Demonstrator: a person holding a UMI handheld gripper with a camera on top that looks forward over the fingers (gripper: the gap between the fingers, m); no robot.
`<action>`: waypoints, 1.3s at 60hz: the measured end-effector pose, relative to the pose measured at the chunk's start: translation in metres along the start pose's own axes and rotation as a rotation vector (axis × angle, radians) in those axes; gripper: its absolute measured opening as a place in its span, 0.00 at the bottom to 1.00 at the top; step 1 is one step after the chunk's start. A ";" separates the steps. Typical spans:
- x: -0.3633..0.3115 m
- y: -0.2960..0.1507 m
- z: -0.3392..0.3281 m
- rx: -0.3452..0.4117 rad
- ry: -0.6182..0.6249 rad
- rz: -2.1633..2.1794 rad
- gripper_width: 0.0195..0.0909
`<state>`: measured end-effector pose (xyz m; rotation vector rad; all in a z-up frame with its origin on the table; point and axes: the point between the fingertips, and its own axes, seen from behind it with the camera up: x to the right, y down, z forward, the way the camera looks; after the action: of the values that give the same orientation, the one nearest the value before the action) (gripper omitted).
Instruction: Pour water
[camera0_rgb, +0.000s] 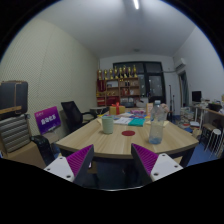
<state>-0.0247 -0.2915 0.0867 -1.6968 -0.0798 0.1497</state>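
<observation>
Tool (112, 160) fingers apart, pink pads (80, 157) facing in, nothing held between them. Beyond the tips, a light wooden table (120, 140). On it, ahead and slightly right, a clear plastic bottle (156, 123), upright; ahead and left, a pale cup (107, 124). Both well apart from the tool. Far left, purple sign (47, 120), white writing unreadable. Shelves (117, 85) against the far wall.
</observation>
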 end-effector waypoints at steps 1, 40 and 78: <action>0.003 -0.002 0.003 0.004 0.004 -0.003 0.88; 0.210 -0.049 0.194 0.093 0.262 -0.118 0.87; 0.242 -0.064 0.267 0.138 0.283 -0.024 0.51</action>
<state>0.1778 0.0129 0.1034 -1.5635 0.1194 -0.1016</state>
